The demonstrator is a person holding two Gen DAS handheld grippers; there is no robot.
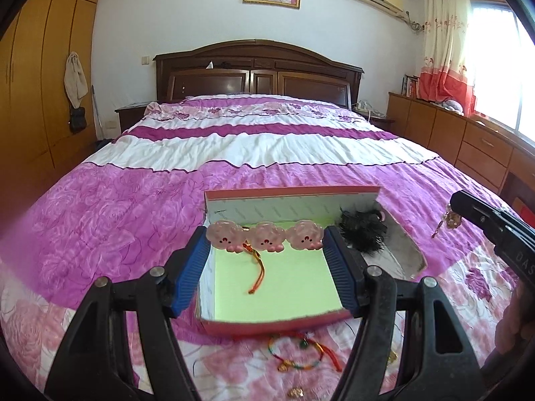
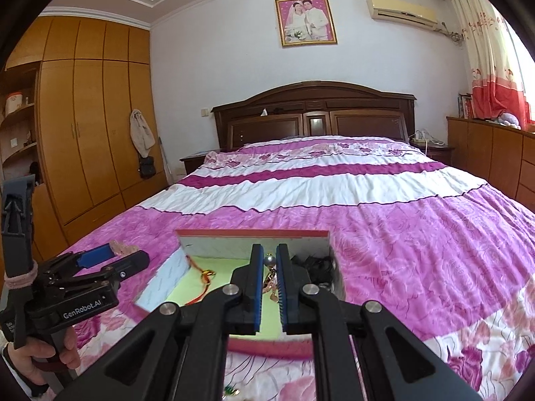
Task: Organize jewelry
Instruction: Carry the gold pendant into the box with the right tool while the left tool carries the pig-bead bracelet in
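My left gripper (image 1: 264,239) is shut on a pink hair clip (image 1: 264,238) shaped like three small animals, holding it by its ends above the open box (image 1: 291,191). The box has a pale green floor and pink rim. A red string bracelet (image 1: 255,267) lies inside it, and a black feathery piece (image 1: 361,234) fills its right side. My right gripper (image 2: 269,250) is shut on a dangling pearl-and-gold piece (image 2: 271,272) over the same box (image 2: 254,233). In the right wrist view the left gripper (image 2: 113,255) is at the left with the clip (image 2: 118,247).
The box sits on a bed with a pink and white floral cover (image 1: 267,140). A multicoloured cord bracelet (image 1: 301,356) and small gold pieces (image 1: 296,392) lie on the cover in front of the box. A hand (image 2: 30,357) grips the left tool's handle. A wardrobe stands left, drawers right.
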